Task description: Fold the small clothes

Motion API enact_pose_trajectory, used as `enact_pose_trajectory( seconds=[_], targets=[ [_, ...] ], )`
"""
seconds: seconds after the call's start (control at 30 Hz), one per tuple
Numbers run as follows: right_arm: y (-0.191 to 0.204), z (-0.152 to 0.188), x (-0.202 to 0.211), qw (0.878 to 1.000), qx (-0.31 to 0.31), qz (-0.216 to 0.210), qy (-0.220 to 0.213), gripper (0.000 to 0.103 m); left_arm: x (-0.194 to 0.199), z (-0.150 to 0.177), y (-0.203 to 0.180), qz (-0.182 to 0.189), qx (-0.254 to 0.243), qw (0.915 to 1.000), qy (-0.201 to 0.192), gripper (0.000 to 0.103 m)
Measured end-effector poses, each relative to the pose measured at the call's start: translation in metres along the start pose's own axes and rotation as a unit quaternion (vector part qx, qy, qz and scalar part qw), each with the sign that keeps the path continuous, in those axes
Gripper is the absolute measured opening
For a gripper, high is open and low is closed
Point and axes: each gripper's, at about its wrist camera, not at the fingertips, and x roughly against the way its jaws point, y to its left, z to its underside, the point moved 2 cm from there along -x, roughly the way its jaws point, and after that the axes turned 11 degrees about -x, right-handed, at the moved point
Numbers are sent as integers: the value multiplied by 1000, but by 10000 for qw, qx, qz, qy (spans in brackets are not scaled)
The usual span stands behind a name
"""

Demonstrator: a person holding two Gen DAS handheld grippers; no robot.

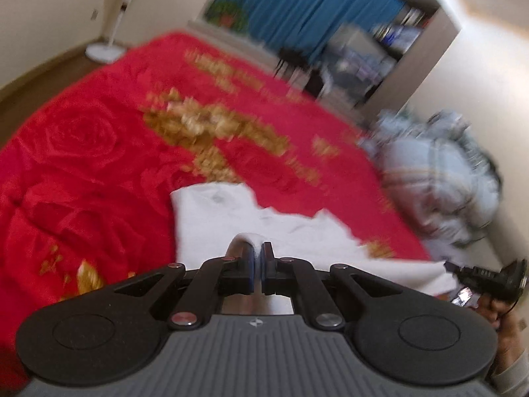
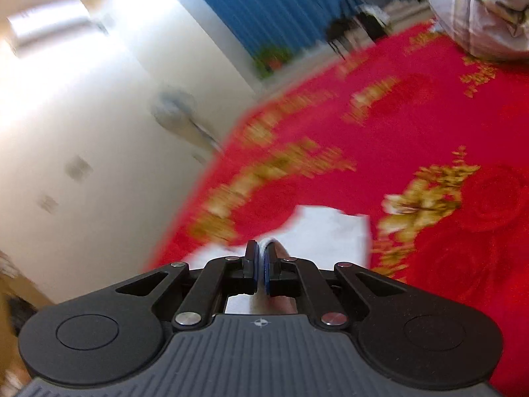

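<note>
Fan (image 1: 114, 16) stands off the bed's far left corner. Red bedspread (image 1: 99, 152) with gold flower print covers the bed. White garment (image 1: 224, 218) lies on the spread, near edge raised. Left tool (image 1: 258, 264) pressed together, pinching a fold of the garment between blue pads. Blue curtain (image 1: 317, 3) hangs at the back. Grey quilt bundle (image 1: 439, 178) sits at the bed's right side. Right tool (image 2: 261, 264) likewise closed on a garment (image 2: 330, 231) edge, cloth wrapping over one finger; both views blurred, so the garment's type is probably a small shirt.
</note>
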Motion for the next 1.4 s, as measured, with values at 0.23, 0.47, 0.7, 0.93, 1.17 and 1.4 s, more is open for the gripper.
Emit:
enact_pose_trajectory(
  seconds=[0.23,0.47,0.7,0.93,1.17,1.4],
  targets=[
    [-28,-36,-139,9890,643,1144,683,3,-119,-25,46,-532,-435,9943,811,4],
    [-61,-13,-184,9819,500,1523,1011,4,-144,-17,57,-655,-359,9912,1089,9],
    [-62,-24,-170,9837,465,1557,767,15,-122,-19,75,-895,-129,9922,857,31],
    [-72,-36,-131,9860,531,1545,334,17,-102,-9,89,-804,-155,9917,996,54],
    [-61,-1,-138,9723,1435,1227,1380,23,-117,9,56,-605,-1311,9786,1468,62],
    [-52,15,-154,9567,1879,1327,1783,23,-131,14,47,-760,-1731,9680,1652,62]
  ],
)
